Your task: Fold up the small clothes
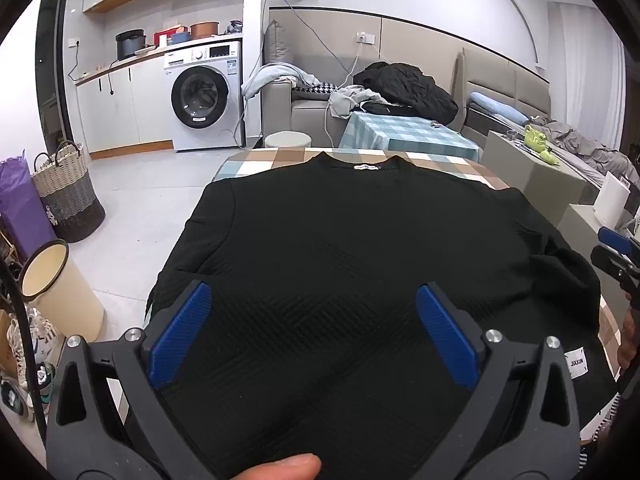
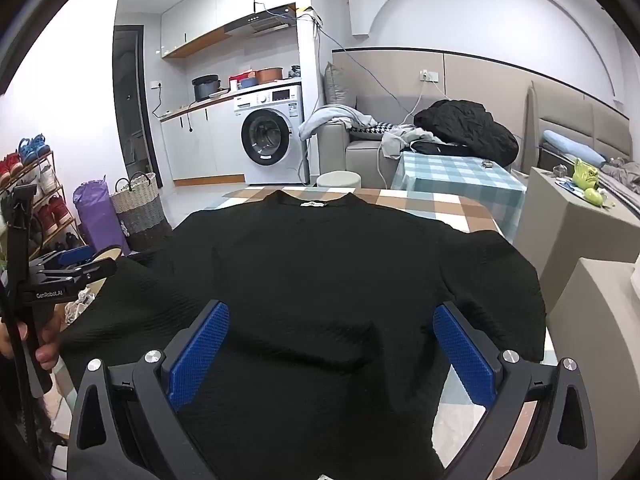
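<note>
L wrist view: black top (image 1: 340,248) lies flat on checked table (image 1: 264,160), neck + white label at far edge, hem twd camera. Textured knit, body smooth. L gripper (image 1: 314,336) fingers spread wide, released, nothing pinched; hovers over hem area, whether pads touch cloth can't tell. Thumb tip shows at bottom edge. R gripper (image 1: 616,256) just peeks in at right edge, beside the sleeve. White tag near hem on that side.

R wrist view: same top (image 2: 320,280), spread across table (image 2: 460,204). R gripper (image 2: 332,356) fingers also wide apart, empty, over lower right part. L gripper (image 2: 76,264) at left edge, held by a hand (image 2: 44,340), near left sleeve.

Progress: garment laid out, no fold visible yet. Judged at start; sleeves + body folds all left.
</note>
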The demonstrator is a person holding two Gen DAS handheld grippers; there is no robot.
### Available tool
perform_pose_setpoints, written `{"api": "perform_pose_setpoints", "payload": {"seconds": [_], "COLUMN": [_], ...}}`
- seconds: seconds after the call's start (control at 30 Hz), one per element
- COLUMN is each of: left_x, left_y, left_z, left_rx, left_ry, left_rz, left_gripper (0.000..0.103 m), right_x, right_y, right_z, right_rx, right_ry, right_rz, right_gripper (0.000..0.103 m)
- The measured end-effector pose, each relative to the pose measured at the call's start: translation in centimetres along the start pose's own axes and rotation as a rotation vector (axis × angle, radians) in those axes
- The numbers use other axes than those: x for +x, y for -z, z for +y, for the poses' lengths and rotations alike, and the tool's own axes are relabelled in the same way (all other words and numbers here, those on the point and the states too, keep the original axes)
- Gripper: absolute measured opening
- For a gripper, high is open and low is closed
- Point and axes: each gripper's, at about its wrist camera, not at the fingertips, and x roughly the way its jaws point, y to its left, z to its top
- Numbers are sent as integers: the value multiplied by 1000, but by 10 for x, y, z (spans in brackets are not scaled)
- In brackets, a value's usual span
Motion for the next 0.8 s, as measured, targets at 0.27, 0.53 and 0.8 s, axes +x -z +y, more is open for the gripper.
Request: {"api": "perform_pose_setpoints", "payload": {"seconds": [0.27,0.53,0.8], "left_x": [0,0,1], "left_y": [0,2,-1], "left_z": [0,0,3], "left_rx": [1,0,-1], "left_ry": [-4,-2,6], "left_rz": [-7,-2,-8], "left_gripper": [102,102,102], "right_x": [-2,3,8], "right_y": [-1,-5,-9], "right_z": [-6,-6,-2], "right_rx": [46,43,35], "right_ry": [-29,-17,-11], "right_rz": [-11,16,37], "right_gripper": [103,103,103]}}
